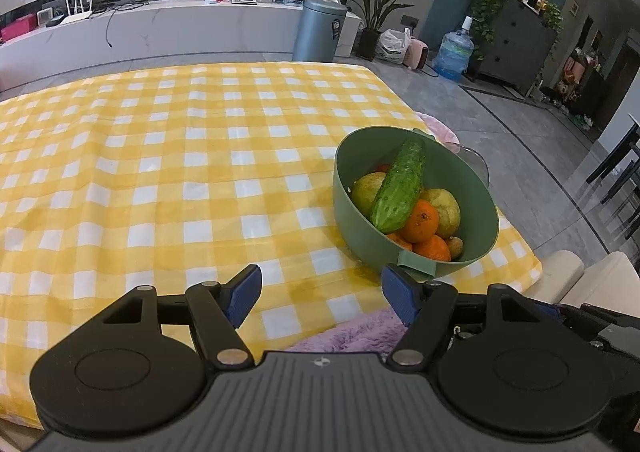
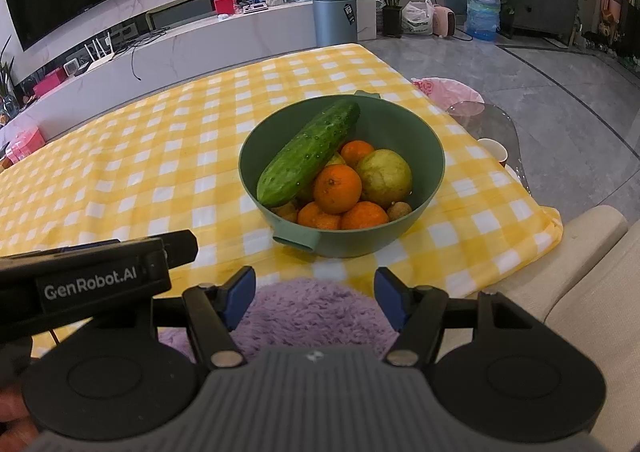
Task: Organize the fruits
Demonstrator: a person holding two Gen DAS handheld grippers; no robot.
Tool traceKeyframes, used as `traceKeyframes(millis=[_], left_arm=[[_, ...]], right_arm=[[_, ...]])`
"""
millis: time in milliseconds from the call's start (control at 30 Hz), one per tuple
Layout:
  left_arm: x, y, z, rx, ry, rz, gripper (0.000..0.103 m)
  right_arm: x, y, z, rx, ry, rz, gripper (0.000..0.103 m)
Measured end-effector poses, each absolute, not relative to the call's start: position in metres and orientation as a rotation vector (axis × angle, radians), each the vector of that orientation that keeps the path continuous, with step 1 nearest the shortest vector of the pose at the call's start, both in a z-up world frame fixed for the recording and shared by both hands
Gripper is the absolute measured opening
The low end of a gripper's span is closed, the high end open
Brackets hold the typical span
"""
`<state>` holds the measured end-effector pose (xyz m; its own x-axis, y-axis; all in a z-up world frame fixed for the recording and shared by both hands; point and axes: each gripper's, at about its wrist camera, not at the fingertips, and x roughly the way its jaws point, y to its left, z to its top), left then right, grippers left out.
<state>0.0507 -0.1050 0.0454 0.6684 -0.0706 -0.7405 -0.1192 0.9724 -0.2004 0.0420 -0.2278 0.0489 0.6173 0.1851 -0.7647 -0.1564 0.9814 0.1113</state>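
**Both grippers open, near the fruit bowl**

Left gripper (image 1: 321,294) hangs with its blue ribbed pads wide apart and nothing between them, over the near edge of the worktop (image 1: 160,180). The right gripper (image 2: 315,298) is likewise spread wide and bare, above a fluffy purple cloth (image 2: 312,316).

A round, smooth green bowl (image 2: 420,156) with a small tab handle on its near rim stands on the yellow-and-white checked cloth, toward the worktop's right side, just beyond both grippers. One bumpy dark green cucumber (image 2: 308,152) lies slanted across the pile, its long axis running from the near left rim up to the far rim, far end raised. Under it, in the right wrist view, are four oranges (image 2: 337,188) with dimpled skin, two yellow-green round fruits (image 2: 384,177), one mostly hidden, and two small brown ones (image 2: 399,211) at the near side.
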Motion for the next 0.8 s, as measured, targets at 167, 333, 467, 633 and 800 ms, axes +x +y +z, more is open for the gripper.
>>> traceKeyframes(millis=[167, 333, 467, 633, 800], left_arm=[[0.050, -0.103, 0.045, -0.247, 0.843, 0.027, 0.081], [0.050, -0.100, 0.045, -0.251, 0.845, 0.021, 0.081], [0.049, -0.099, 0.045, -0.255, 0.852, 0.015, 0.081], [0.048, -0.098, 0.045, -0.255, 0.853, 0.016, 0.080], [0.048, -0.096, 0.046, -0.262, 0.854, 0.014, 0.080]], right_arm=[[0.041, -0.224, 0.049, 0.028, 0.882, 0.197, 0.063], [0.040, -0.222, 0.050, 0.021, 0.883, 0.199, 0.063], [0.039, -0.219, 0.050, -0.001, 0.882, 0.197, 0.063], [0.038, -0.216, 0.050, -0.008, 0.884, 0.198, 0.063], [0.037, -0.215, 0.052, -0.016, 0.881, 0.197, 0.063]])
